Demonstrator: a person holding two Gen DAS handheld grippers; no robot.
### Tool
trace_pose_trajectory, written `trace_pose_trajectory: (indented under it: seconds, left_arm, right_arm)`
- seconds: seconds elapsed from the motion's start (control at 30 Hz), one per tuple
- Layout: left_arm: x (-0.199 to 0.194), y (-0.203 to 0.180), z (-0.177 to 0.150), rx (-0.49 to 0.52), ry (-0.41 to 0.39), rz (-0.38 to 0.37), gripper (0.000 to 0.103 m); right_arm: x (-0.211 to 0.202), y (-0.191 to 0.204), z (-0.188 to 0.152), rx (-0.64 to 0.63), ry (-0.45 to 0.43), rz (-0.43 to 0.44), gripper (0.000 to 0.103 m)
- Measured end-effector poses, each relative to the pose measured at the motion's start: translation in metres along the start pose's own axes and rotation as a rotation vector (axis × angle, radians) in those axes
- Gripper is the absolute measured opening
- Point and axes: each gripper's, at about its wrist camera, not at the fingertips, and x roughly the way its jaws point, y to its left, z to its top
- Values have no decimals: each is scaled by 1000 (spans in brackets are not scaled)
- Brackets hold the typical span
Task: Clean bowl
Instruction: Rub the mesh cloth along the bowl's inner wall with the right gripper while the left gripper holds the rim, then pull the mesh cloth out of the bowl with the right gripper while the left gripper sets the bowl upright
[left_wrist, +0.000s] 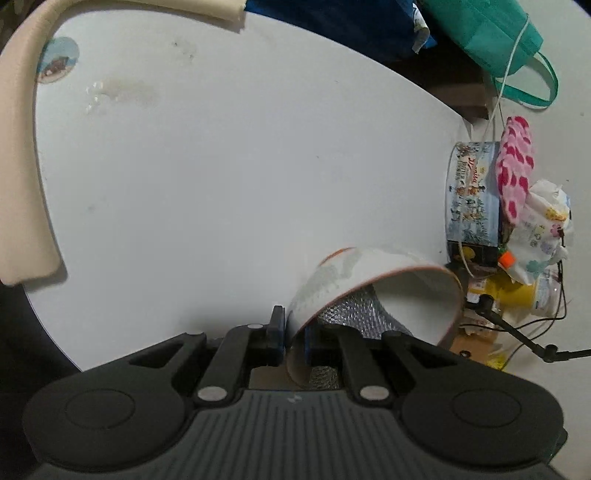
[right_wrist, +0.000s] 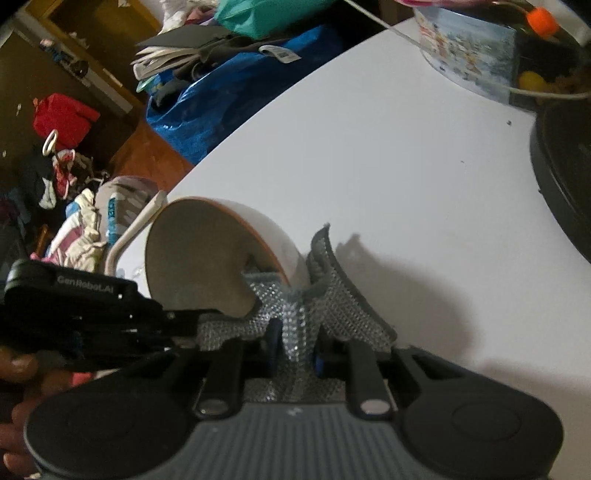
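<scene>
L gripper (left_wrist: 295, 334): jaws nearly together, clamped on the rim wall of the bowl (left_wrist: 373, 288), one pad outside, one inside.
R gripper (right_wrist: 295, 354): jaws pinched on a bunched fold of the silver mesh scrub cloth (right_wrist: 291, 317); rest of cloth fans out to both sides.
Bowl pos: held tipped on its side over the white table (left_wrist: 221, 166), near its edge; mouth faces the R gripper, base points away toward the table edge.
Key relation: in R wrist view the bowl's opening lies just ahead-left of the R fingers; cloth already reaches past the rim, touching the inner wall. Bowl axis runs roughly level, in line w/ the R gripper's reach.
Nearer hand: R does the wiping, L only steadies.
Step (my read): scrubbing inside, mid-task.
Next needs: push cloth deeper, sweep round wall; L must resist twist.
Risk: thin rim grip could slip.
Clutter: printed tin (left_wrist: 472, 192), well apart.
</scene>
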Motion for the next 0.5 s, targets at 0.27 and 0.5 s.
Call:
trace_pose_trajectory:
  seconds: [0.27,0.5]
  left_arm:
    - [-2,-32,3,106,4,68,8]
    - [-4,-43,6,94,37,109,10]
  right_arm:
    - [-14,-3,14,-2,17,-5,17]
    - [-23,-3,22,7,2,5,17]
